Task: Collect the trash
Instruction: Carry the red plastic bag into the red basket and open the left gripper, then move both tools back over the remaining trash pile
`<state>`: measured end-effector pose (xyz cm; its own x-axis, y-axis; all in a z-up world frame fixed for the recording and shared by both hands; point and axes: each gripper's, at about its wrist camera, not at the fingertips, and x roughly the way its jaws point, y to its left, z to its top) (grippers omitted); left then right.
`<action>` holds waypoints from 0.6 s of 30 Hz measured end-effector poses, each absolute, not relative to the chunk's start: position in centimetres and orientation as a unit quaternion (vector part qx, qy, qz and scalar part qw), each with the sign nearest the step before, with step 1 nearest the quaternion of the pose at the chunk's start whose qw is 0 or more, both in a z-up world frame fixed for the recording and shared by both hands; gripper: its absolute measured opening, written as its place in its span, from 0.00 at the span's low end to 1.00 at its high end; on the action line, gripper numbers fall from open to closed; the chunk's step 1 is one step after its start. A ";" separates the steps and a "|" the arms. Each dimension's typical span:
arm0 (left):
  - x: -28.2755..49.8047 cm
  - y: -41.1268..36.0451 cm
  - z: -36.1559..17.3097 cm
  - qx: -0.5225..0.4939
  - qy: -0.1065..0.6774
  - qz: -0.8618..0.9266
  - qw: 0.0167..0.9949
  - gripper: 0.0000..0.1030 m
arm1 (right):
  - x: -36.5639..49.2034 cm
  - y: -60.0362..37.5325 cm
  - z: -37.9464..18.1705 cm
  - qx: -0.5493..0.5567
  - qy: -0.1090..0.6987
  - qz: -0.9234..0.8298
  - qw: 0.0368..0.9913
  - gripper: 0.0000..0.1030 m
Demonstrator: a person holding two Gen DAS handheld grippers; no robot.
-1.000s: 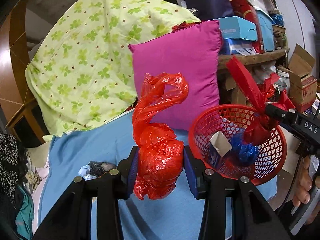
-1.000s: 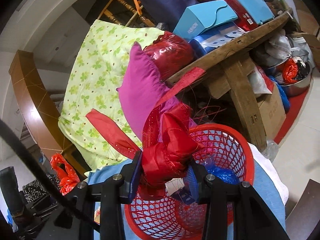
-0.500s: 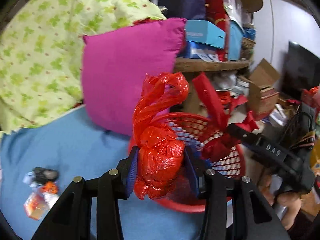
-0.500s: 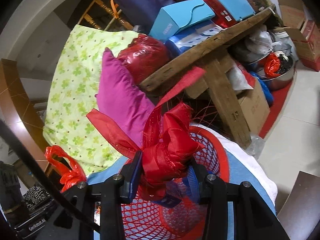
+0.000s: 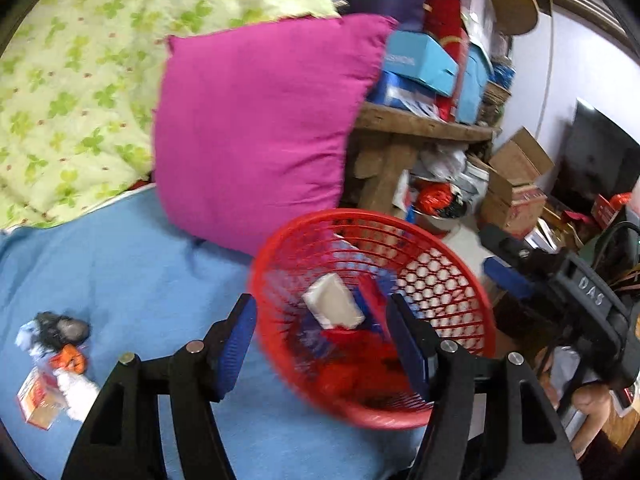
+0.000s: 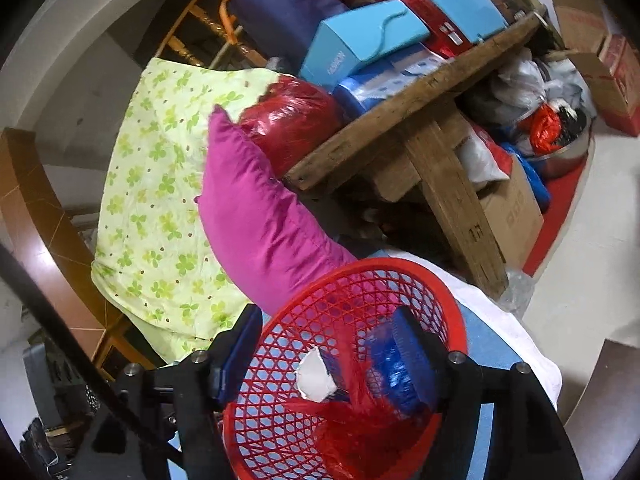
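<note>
A red mesh basket (image 5: 448, 276) stands on a blue blanket (image 5: 132, 272). My left gripper (image 5: 322, 342) hovers over its near rim; the jaws are opening and nothing is between the pads. Red plastic (image 5: 348, 376) lies blurred at the basket's bottom beside a white packet (image 5: 334, 306). My right gripper (image 6: 324, 354) hangs over the same basket (image 6: 352, 268), its jaws also opening and empty. Below it lie red ribbon wrap (image 6: 360, 420), a white scrap (image 6: 318, 376) and a blue crumple (image 6: 394, 368). Loose trash (image 5: 52, 344) and a small box (image 5: 36, 400) lie on the blanket at the left.
A pink cushion (image 5: 256, 128) leans on a green floral quilt (image 5: 72, 80) behind the basket. A wooden bench (image 6: 432, 120) stacked with boxes stands beyond. Cardboard boxes (image 5: 516, 184) and a metal bowl (image 6: 560, 148) crowd the floor. The right gripper's body (image 5: 588, 292) is right of the basket.
Both grippers have opened and let go: the red bag and the red ribbon wrap have dropped into the basket. The left gripper swung right over the basket and tipped downward.
</note>
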<state>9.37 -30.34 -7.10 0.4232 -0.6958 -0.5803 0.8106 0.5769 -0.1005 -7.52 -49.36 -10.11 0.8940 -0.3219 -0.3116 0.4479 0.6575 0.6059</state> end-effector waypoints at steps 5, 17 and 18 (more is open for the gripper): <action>10.5 -24.6 -7.4 0.082 0.285 -0.397 0.868 0.66 | -6.4 -46.9 -8.8 0.318 0.076 -0.191 0.926 0.69; 13.6 -6.2 -11.4 0.056 0.291 -0.201 0.934 0.67 | 0.4 -34.9 -7.1 0.198 0.092 -0.060 0.974 0.69; 14.0 -4.6 -11.9 0.049 0.296 -0.187 0.935 0.67 | 1.0 -34.1 -7.3 0.194 0.099 -0.051 0.975 0.69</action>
